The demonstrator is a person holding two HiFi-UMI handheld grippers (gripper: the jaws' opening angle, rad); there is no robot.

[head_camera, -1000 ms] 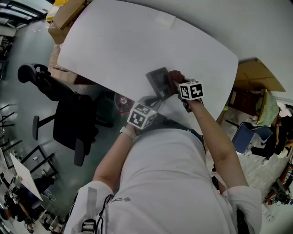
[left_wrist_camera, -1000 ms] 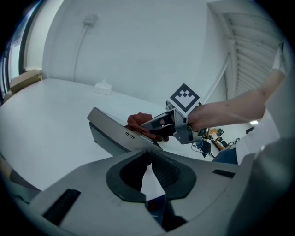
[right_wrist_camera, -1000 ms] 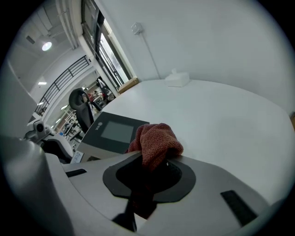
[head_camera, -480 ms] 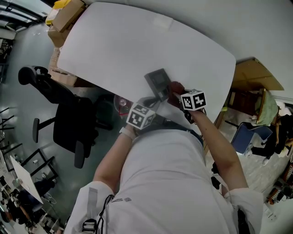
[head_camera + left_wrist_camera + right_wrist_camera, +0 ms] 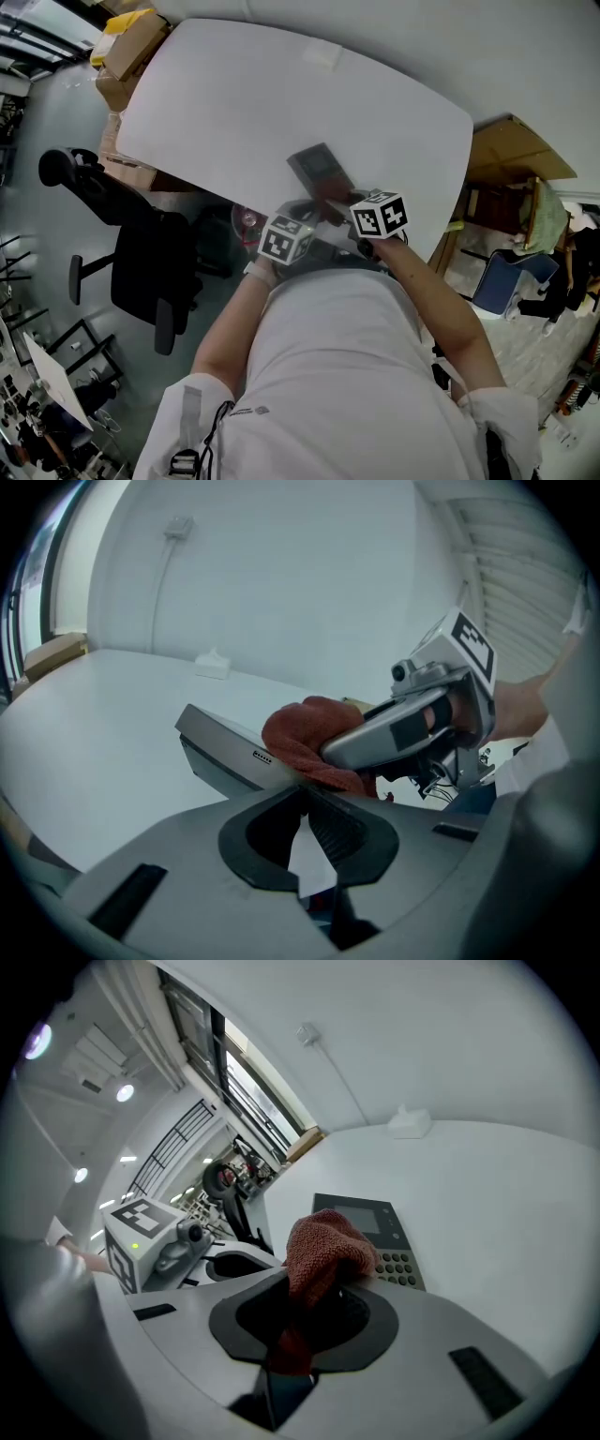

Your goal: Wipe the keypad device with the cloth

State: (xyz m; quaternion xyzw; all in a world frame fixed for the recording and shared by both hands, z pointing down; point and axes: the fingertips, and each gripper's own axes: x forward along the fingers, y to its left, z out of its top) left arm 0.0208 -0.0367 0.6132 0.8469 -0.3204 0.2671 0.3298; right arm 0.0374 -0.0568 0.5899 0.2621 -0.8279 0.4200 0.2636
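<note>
The right gripper clamps the red cloth and presses it onto the keypad device. The left gripper appears to pinch the device's near edge, close to the table border. Excess wiping pressure could pry the device loose and drop it.

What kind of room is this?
Probably an office or a lab workroom. There is a big white table, a black swivel chair on the floor beside it, and cardboard boxes piled by the table's corner.
</note>
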